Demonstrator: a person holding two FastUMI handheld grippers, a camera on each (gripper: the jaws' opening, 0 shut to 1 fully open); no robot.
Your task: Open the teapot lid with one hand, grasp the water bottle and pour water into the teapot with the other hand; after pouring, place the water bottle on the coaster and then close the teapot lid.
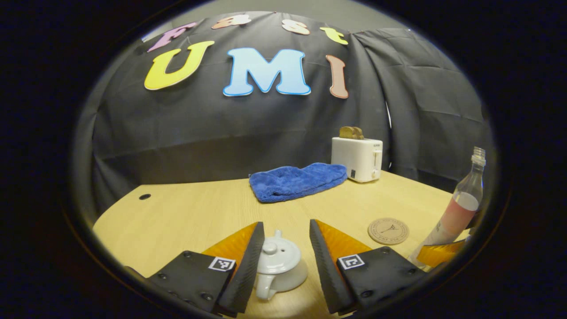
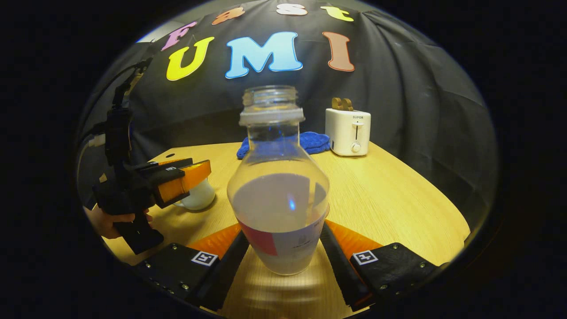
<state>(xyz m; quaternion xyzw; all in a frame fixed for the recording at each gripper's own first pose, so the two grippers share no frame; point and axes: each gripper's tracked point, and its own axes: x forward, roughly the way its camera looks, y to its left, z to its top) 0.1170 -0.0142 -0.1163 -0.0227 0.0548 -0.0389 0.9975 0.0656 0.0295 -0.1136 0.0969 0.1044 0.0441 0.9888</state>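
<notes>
Teapot (image 1: 279, 263), of glossy white ceramic with a rounded body, a domed lid topped by a small knob and a looped handle, is seen at the bottom centre of the left gripper view, standing on the pale wood-grain table (image 1: 186, 212). It is framed by the left gripper (image 1: 283, 248), whose ribbed wedge-shaped fingers are spread wide on either side; no contact with the pot can be made out. The lid is seated on the pot.

A round coaster (image 1: 388, 231) of cork-like material with a printed emblem lies flat at the lower right of that view, apart from the teapot. A clear, uncapped water bottle (image 1: 460, 208) is seen at the right edge, tilted in the picture.

In the right gripper view the water bottle (image 2: 279, 190) occupies the centre: a transparent flask shape with a threaded neck, a wide shoulder, a paper label around the lower body, and water up to the shoulder. It stands between the fingers of the right gripper (image 2: 281, 261), which flank its base closely; whether both press on it cannot be told. At the left of this view the left gripper (image 2: 186, 179) is held by a hand (image 2: 110, 221) beside the teapot (image 2: 197, 195).

A plush blue cloth (image 1: 297, 180) lies crumpled at the centre of the left gripper view, and a boxy white toaster (image 1: 358, 157) with bread in it stands to its right.
</notes>
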